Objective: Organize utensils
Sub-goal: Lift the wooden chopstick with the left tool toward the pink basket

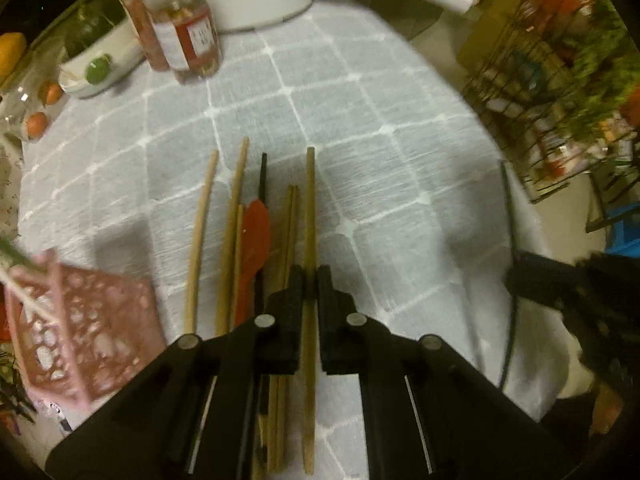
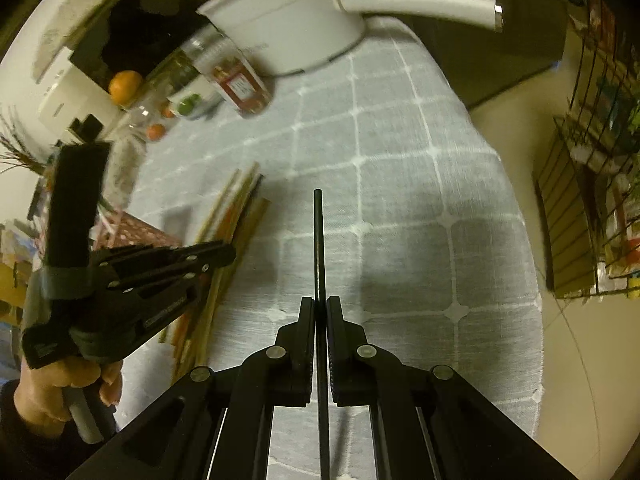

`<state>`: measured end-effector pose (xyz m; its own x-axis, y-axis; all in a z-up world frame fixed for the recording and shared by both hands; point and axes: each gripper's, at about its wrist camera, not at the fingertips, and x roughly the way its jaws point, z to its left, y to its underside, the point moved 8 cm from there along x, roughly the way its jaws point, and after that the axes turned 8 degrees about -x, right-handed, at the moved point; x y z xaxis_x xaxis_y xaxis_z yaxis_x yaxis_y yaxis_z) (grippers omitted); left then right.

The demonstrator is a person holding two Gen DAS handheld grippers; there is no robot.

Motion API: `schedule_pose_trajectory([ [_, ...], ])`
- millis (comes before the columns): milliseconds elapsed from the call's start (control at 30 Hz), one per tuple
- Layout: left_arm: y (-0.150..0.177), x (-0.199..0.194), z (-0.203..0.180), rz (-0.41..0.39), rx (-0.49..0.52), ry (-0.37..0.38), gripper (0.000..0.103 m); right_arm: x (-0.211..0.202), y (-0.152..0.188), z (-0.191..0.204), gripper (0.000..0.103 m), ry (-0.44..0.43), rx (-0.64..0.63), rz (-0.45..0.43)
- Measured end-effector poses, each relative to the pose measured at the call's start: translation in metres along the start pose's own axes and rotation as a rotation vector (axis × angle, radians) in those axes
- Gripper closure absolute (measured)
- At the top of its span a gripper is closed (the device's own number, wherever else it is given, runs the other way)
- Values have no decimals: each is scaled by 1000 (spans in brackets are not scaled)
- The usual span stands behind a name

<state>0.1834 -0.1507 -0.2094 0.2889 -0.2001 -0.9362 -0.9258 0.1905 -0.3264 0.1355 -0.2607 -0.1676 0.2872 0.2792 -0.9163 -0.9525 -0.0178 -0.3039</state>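
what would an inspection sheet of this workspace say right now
surface: round table under grey checked cloth
job's things: wooden chopsticks and red spoon lying grouped; pink perforated basket beside them
clutter: white long-handled pot, red-labelled jars, fruit bowl
grippers: left gripper shut on one wooden chopstick; right gripper shut on thin black chopstick
cables: black cable over table edge
surroundings: wire rack

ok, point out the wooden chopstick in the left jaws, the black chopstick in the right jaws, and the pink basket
wooden chopstick (image 1: 310, 208): left wrist view, shaft beyond the jaws.
black chopstick (image 2: 318, 240): right wrist view, shaft beyond the jaws.
pink basket (image 1: 100, 320): left wrist view, perforated side wall.
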Motion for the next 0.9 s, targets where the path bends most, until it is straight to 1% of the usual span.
schedule_pose_trajectory([
  [267, 28, -66, 6, -130, 15, 95, 96, -36, -4, 33, 97, -7, -76, -108],
  [333, 36, -79, 12, -159, 13, 115, 96, -45, -1, 45, 97, 14, -113, -134],
  [433, 43, -90, 21, -197, 0, 132, 96, -56, 1, 60, 97, 28, -147, -173],
  [600, 56, -119, 38, -288, -38, 175, 96, -69, 3, 85, 97, 43, -204, -221],
  [700, 56, -133, 44, -322, -70, 214, 96, -71, 4, 101, 97, 69, -263, -241],
  [900, 53, -179, 50, -460, -74, 227, 96, -78, 0, 128, 97, 89, -327, -290],
])
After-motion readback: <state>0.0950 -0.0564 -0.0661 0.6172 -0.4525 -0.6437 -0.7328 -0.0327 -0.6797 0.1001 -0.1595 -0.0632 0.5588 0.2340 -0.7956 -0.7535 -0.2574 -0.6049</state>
